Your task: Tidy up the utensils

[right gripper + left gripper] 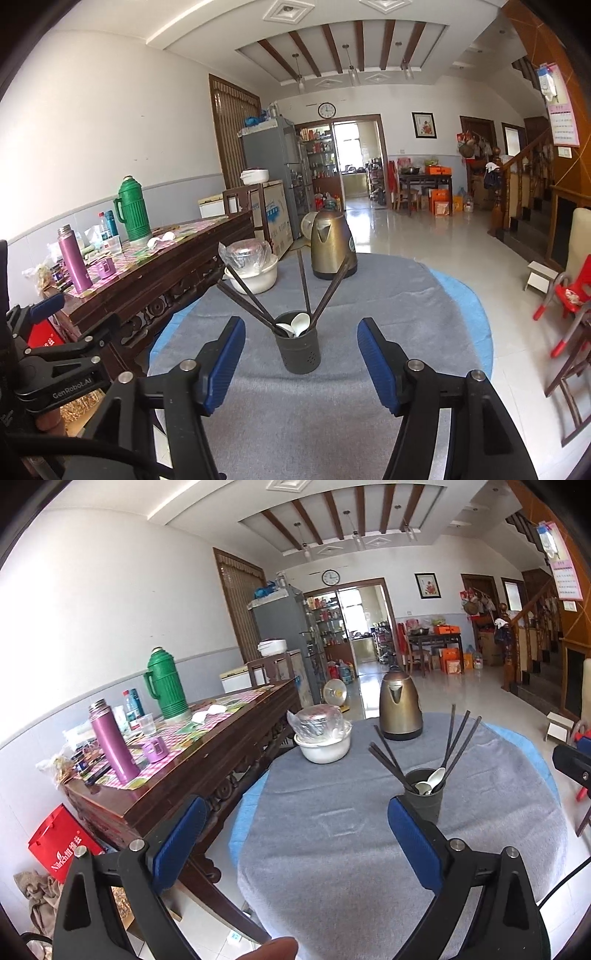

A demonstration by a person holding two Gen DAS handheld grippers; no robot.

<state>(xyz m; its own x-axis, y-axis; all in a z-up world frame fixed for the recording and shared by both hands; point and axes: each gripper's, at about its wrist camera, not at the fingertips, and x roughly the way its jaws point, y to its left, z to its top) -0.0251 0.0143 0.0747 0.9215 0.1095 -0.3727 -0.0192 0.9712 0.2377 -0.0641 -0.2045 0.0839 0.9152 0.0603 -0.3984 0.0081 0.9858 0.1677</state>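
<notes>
While both jaws gape, a grey cloth (pixel 332 424) covers the tiled room's table.

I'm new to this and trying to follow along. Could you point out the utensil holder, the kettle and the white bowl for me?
utensil holder (pixel 297 350): right wrist view, on its dark perforated side wall.
kettle (pixel 332 240): right wrist view, on its bronze body.
white bowl (pixel 325 747): left wrist view, on its outer side.

The right gripper (pixel 301 360) hangs above the grey tablecloth (pixel 388 306) with its blue pads wide apart. Between them stands a dark utensil holder (pixel 298 350), holding white spoons (pixel 295 324) and dark chopsticks (pixel 303 284). Behind it stand a bronze electric kettle (pixel 332 245) and a white bowl (pixel 255 277).
</notes>
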